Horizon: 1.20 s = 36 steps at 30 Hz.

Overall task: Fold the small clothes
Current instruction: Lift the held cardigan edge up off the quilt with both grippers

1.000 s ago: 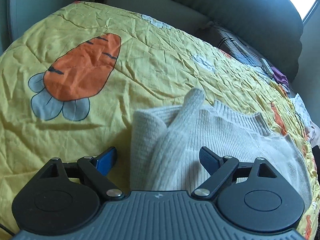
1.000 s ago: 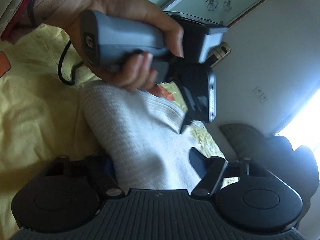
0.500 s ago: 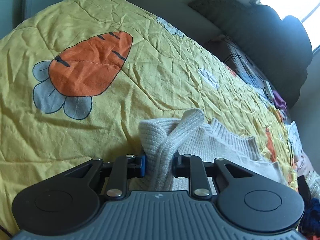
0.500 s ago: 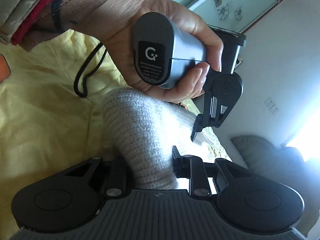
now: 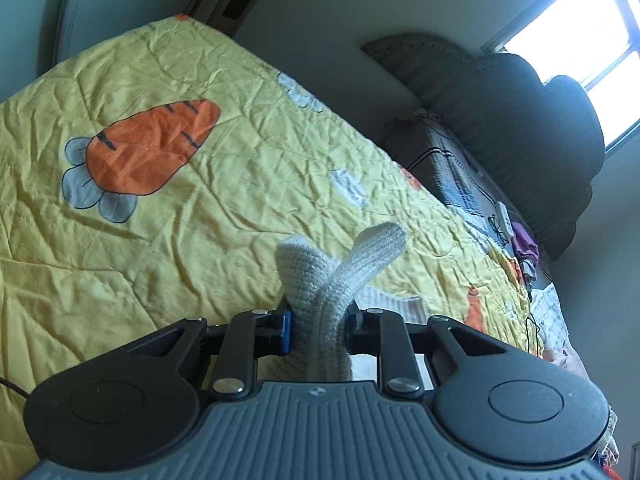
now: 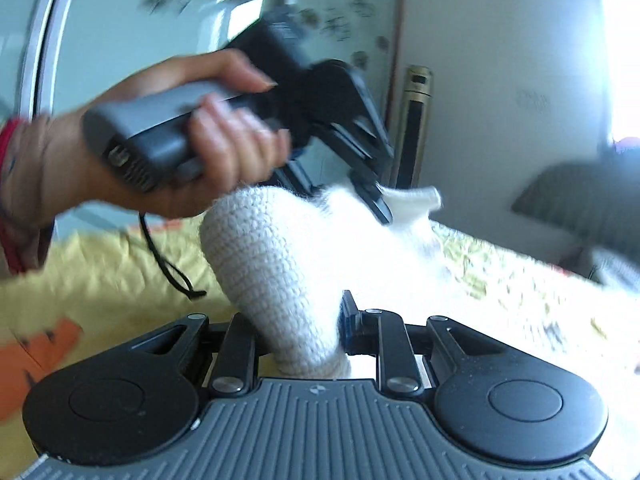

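Note:
A small cream knitted sweater (image 5: 320, 280) is held up over the yellow bedspread (image 5: 200, 216). My left gripper (image 5: 318, 326) is shut on a bunched edge of it, with a folded tab sticking up past the jaws. My right gripper (image 6: 300, 330) is shut on another thick fold of the same sweater (image 6: 272, 264). In the right wrist view the left gripper (image 6: 344, 196) shows, held by a hand (image 6: 208, 148), pinching the sweater above the bed. That view is blurred by motion.
The bedspread has an orange carrot print (image 5: 148, 152). Dark cushions (image 5: 532, 136) and a pile of clothes (image 5: 524, 240) lie at the bed's far right end. A black cable (image 6: 168, 264) trails from the left gripper. A pale wall and cupboard doors (image 6: 160, 20) stand behind.
Both grippers closed on the sweater between one second and half a second ago. Since then both have lifted it off the bed, and the left gripper has swung up and right.

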### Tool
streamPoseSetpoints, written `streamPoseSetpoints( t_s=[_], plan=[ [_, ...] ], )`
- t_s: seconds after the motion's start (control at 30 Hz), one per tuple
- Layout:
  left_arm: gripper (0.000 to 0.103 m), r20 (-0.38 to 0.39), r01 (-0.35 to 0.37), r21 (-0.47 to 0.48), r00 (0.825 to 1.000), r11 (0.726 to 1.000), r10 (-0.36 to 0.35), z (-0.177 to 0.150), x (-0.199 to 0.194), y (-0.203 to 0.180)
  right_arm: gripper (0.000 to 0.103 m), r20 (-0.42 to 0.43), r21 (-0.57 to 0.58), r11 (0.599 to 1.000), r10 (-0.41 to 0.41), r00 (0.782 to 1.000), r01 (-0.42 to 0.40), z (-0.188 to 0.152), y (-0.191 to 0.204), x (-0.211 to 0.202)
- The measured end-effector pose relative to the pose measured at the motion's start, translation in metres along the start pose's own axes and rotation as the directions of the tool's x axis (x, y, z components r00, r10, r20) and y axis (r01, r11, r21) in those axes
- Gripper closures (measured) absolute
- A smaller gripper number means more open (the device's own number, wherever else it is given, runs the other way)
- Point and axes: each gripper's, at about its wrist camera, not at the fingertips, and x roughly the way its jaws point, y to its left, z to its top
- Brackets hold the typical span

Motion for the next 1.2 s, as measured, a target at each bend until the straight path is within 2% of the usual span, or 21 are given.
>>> streamPoseSetpoints(
  t_s=[0.23,0.57,0.93,1.2],
  plan=[
    [0.081,0.069,-0.041,0.099,0.997,0.994,0.035,-0.020,-0.010,-0.059,0.079,0.047,0.221,0.972,0.065,0.997,-0.074,-0.005,-0.061,-0.033],
    [0.081,0.114,-0.060,0.203,0.993,0.977,0.037,-0.051,-0.003,-0.127,0.079,0.120,0.364,0.922,0.095,0.988,-0.133,-0.030,-0.113,-0.069],
    [0.081,0.126,-0.077,0.287,0.991,0.955,0.043,-0.083,0.019,-0.187,0.079,0.174,0.437,0.892,0.047,0.984,-0.119,-0.054,-0.156,-0.104],
    [0.081,0.093,-0.086,0.332,0.994,0.939,0.058,-0.111,0.053,-0.229,0.079,0.166,0.489,0.869,-0.013,0.986,-0.071,-0.074,-0.175,-0.129]
  ],
)
